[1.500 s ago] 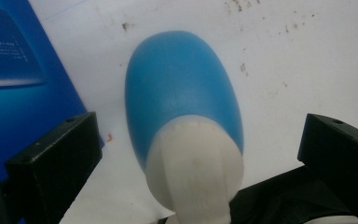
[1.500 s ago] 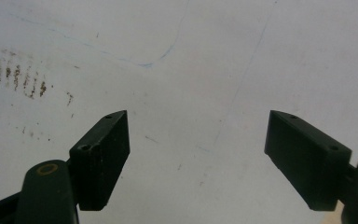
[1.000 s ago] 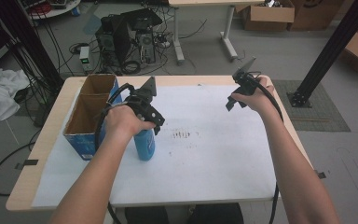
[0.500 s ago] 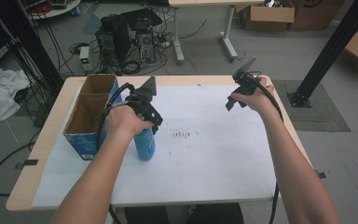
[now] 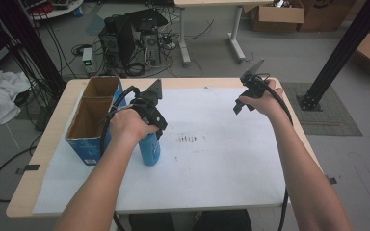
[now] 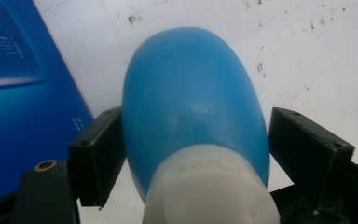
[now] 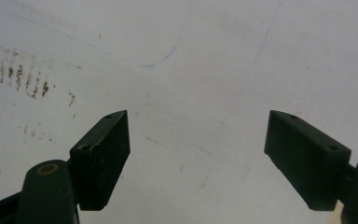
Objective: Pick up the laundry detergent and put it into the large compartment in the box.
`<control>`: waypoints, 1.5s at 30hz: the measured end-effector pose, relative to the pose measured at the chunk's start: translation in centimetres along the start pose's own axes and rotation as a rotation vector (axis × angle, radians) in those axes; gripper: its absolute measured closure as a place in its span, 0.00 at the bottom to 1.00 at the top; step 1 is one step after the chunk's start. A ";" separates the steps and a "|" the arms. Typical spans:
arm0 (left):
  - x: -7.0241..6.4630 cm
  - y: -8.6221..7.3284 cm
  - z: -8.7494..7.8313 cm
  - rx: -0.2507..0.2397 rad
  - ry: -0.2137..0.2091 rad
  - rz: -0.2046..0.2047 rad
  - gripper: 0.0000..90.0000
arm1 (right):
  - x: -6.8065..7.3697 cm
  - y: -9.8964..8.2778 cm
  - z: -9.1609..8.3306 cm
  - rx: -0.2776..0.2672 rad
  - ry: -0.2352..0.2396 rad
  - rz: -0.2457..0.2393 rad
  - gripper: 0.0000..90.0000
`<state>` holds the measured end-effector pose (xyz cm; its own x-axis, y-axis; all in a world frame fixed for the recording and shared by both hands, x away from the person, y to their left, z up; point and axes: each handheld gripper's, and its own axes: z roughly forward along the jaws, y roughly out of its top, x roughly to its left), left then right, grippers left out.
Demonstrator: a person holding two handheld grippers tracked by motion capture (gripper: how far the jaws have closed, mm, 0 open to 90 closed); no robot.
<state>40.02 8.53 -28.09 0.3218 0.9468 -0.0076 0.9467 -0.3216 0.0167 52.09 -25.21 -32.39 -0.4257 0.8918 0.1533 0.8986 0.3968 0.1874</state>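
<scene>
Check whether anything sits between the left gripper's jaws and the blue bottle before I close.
Nothing visible does. In the left gripper view the blue bottle already sits between the left gripper's open jaws; a sliver of white table covering shows beside one jaw. The blue box stands outside the jaws.

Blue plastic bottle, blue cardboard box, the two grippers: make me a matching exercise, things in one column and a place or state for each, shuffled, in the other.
Things:
1. blue plastic bottle with a white cap
2. open blue cardboard box
3. left gripper
4. right gripper

Places or states:
A. open above bare white paper
B. standing upright beside the box
C. at the table's left edge, brown inside
D. fingers either side of the bottle, the right one apart from it

Pairs: 1-B, 2-C, 3-D, 4-A
</scene>
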 end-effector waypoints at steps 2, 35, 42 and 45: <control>0.0 0.0 0.0 -0.002 -0.002 -0.004 0.26 | 0.0 0.0 0.0 -0.001 0.000 0.000 0.25; 0.2 0.3 0.0 -0.004 0.005 -0.025 0.39 | 0.0 0.1 0.2 0.000 0.004 -0.008 0.25; 0.4 0.5 0.0 0.015 -0.002 -0.017 0.40 | 0.1 0.1 0.2 0.000 0.004 -0.003 0.25; 0.3 0.7 -0.1 0.036 0.003 0.000 0.40 | 0.1 0.1 0.2 0.000 0.004 -0.005 0.25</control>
<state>40.76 8.64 -28.03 0.3218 0.9468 -0.0049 0.9466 -0.3218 -0.0190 52.17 -25.06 -32.50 -0.4304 0.8891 0.1559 0.8965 0.4010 0.1883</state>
